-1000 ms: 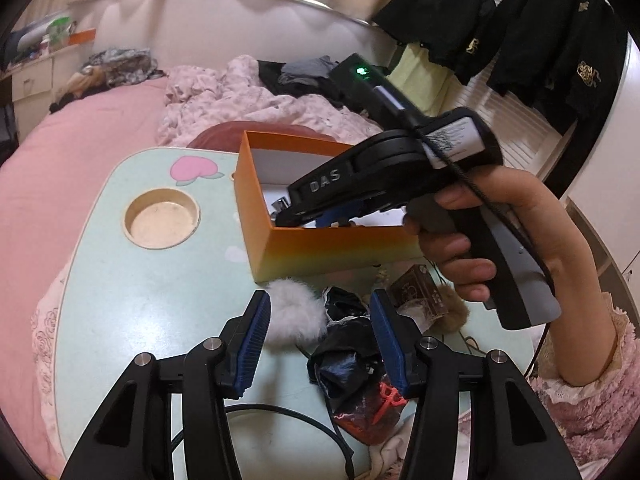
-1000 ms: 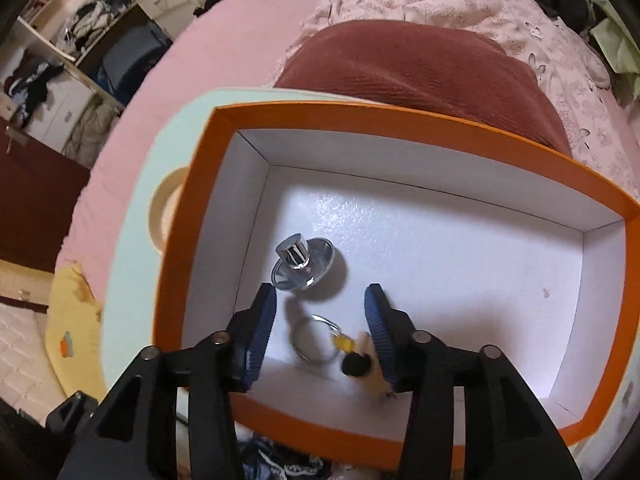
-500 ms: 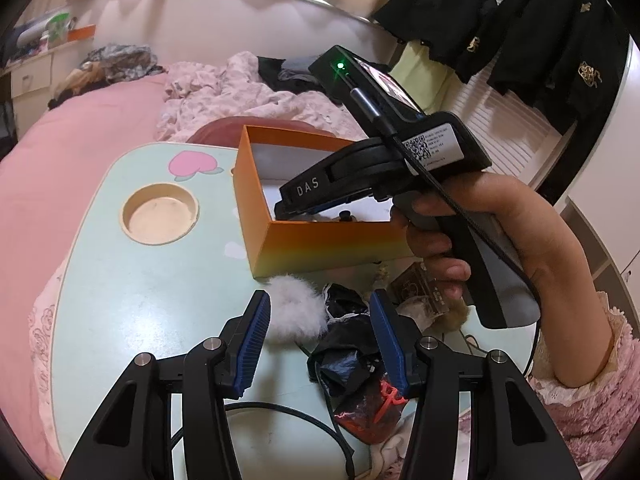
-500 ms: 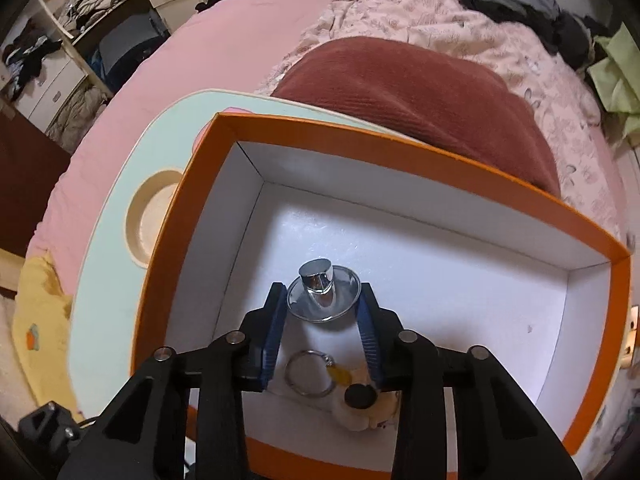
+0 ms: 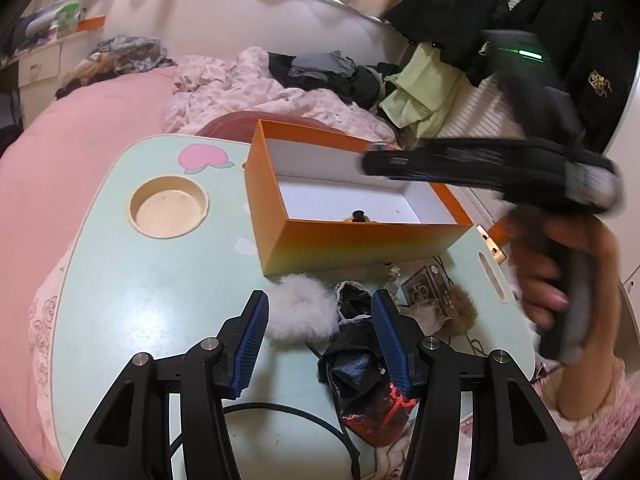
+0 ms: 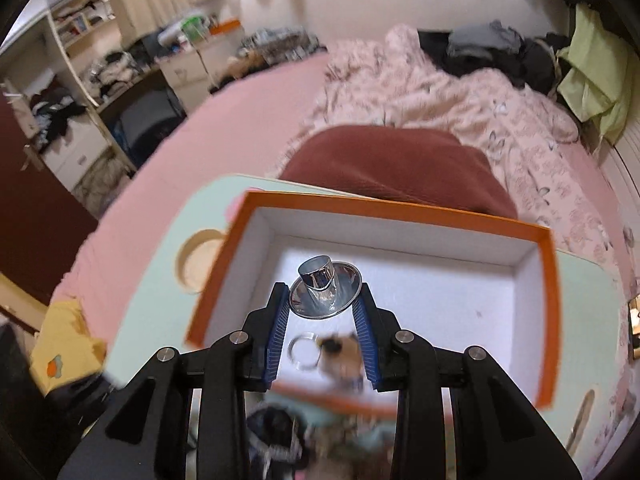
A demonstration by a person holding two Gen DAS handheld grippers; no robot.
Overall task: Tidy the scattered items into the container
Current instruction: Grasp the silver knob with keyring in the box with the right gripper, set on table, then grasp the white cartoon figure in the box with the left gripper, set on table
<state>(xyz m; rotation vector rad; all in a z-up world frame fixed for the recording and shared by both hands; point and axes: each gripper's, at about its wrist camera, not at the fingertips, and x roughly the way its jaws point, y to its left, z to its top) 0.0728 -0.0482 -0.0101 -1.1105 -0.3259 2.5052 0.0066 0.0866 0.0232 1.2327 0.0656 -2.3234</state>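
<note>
Judging from how things lie, the tidying is only partly done. Inside the orange box lies a keyring charm, blurred in the right wrist view, so at least one item is already put away. The right hand-held gripper is clamped on a shiny metal stopper, holding its round rim between the two blue pads above the white floor of the box; it is not resting on the floor.

On the mint green tabletop, just in front of the box, several items wait: a white fluffy pompom, a crumpled black bag, a small patterned box and a brown fur ball. The left hand-held gripper hovers over them with its fingers apart and nothing between them.

Only the left wrist view shows this remaining pile clearly, and also the person's right hand on the handle of the other tool, strongly blurred. Only the right wrist view shows the grip on the stopper and most of the inside of the box; from the left side, just a small dark part of the charm is visible over the near wall.
</note>
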